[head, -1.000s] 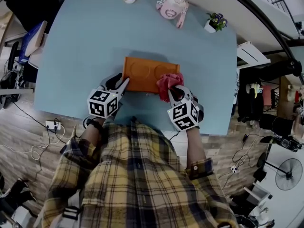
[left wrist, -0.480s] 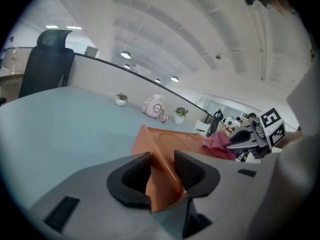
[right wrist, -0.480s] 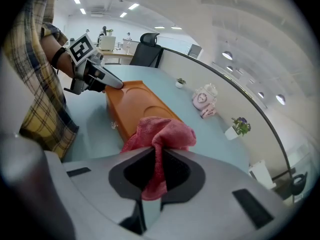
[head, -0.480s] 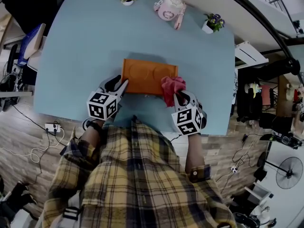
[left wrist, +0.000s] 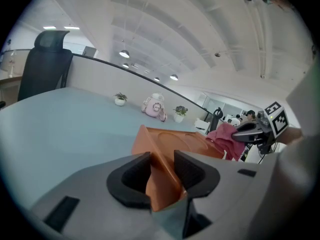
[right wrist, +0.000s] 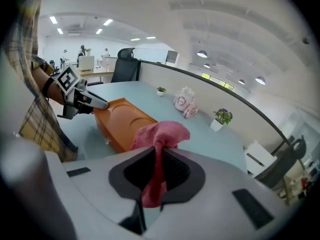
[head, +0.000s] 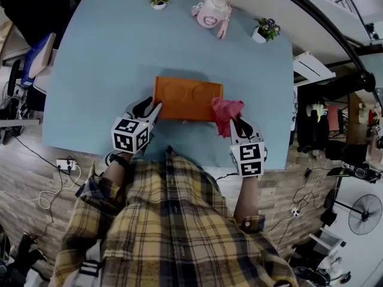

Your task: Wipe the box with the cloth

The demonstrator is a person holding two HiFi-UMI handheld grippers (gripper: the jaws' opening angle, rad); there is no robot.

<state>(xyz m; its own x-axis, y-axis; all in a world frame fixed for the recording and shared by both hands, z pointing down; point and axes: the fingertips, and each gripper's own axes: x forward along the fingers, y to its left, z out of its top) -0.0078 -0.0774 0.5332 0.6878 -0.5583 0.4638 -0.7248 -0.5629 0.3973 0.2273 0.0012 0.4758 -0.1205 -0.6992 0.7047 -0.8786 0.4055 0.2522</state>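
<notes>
An orange box (head: 187, 98) with two round dents in its lid lies on the blue table (head: 102, 64). My left gripper (head: 154, 109) is shut on the box's near left corner; in the left gripper view its pads pinch the orange edge (left wrist: 159, 169). My right gripper (head: 234, 124) is shut on a pink cloth (head: 226, 109), which hangs bunched at the box's right end. In the right gripper view the cloth (right wrist: 160, 134) stands up between the pads, with the box (right wrist: 122, 121) beyond it to the left.
A pink teapot-shaped toy (head: 209, 12) and two small potted plants (head: 158, 0) (head: 266, 28) stand along the table's far edge. An office chair (head: 36, 55) is at the left. Cables and equipment lie on the floor to the right.
My right gripper has carried the cloth to the right along the box's near side to its right end, lifting and rolling a little. The left gripper and the box have stayed put.
</notes>
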